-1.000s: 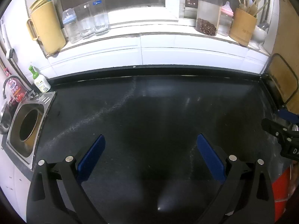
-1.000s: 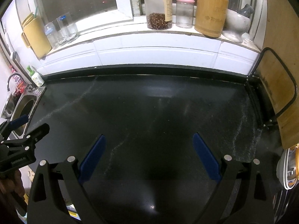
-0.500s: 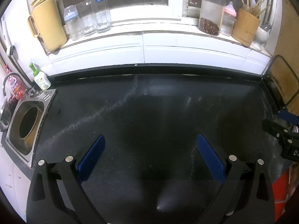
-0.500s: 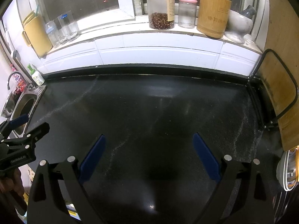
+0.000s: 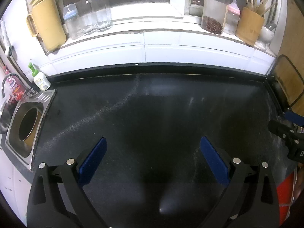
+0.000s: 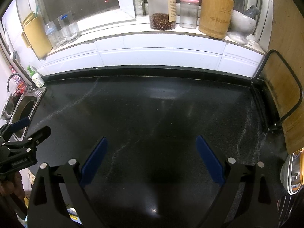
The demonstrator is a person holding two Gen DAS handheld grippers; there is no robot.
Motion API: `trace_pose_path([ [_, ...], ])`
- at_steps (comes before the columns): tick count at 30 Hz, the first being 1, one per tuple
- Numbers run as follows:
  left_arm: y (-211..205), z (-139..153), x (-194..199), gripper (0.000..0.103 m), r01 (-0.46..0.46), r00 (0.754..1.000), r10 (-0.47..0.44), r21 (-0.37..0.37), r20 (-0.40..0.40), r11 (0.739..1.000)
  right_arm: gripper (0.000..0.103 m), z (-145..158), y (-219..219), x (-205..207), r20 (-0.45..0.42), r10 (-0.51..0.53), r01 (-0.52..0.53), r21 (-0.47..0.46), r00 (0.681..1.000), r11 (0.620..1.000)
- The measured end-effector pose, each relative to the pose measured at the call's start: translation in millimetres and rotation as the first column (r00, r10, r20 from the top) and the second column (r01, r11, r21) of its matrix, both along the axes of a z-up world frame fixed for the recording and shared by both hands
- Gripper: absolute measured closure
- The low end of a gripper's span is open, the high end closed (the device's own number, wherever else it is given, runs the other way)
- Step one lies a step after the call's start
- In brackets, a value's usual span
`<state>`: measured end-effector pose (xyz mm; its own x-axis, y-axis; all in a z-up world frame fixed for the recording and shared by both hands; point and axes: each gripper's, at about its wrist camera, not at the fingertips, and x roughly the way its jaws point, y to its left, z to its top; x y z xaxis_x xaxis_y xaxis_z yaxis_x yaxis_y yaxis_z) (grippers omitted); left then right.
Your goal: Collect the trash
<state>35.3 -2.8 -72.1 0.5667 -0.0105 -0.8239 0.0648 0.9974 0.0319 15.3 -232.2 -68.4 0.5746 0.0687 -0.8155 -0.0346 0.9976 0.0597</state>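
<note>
We compare with second ago: little changed. Both views drifted back slightly from windowsill point(image 6: 152, 38), more of sill showing in left view; nothing picked up or set down.

Left gripper point(image 5: 152, 157): fingers spread wide, nothing between pads. Right gripper point(image 6: 152, 155): same, wide apart, empty.

Trash: none visible on black countertop point(image 6: 152, 104) below windowsill. Cannot tell where it lies.

We judge: task either finished or not begun; next move needs search beyond counter.

both views slightly lower on the window sill point(image 5: 152, 36), a touch further from it
</note>
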Motion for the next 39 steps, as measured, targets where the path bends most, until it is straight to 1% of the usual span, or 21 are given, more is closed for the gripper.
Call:
trace_pose_path([
  [10, -1, -5, 3, 0.007, -0.008, 1.000, 0.008, 0.005, -0.016, 1.000, 0.012, -1, -1, -2, 0.000, -0.002, 0.002, -0.003, 1.000, 1.000],
  [23, -2, -4, 6, 0.007, -0.013, 1.000, 0.013, 0.014, -0.019, 1.000, 0.012, -1, 0, -5, 0.000, -0.004, 0.004, -0.004, 1.000, 1.000],
  [29, 1, -5, 8, 0.007, -0.015, 0.999, 0.015, -0.006, -0.029, 1.000, 0.012, -1, -1, 1, -0.005, -0.002, 0.002, -0.004, 1.000, 1.000],
  [34, 1, -4, 8, 0.007, -0.012, 1.000, 0.012, -0.005, -0.020, 1.000, 0.012, -2, -3, 9, -0.009, 0.001, -0.001, -0.002, 1.000, 1.000],
  [39, -3, -3, 7, 0.008, 0.002, 1.000, -0.002, 0.013, -0.002, 1.000, 0.012, -4, -5, 9, -0.010, 0.000, 0.000, -0.002, 1.000, 1.000],
])
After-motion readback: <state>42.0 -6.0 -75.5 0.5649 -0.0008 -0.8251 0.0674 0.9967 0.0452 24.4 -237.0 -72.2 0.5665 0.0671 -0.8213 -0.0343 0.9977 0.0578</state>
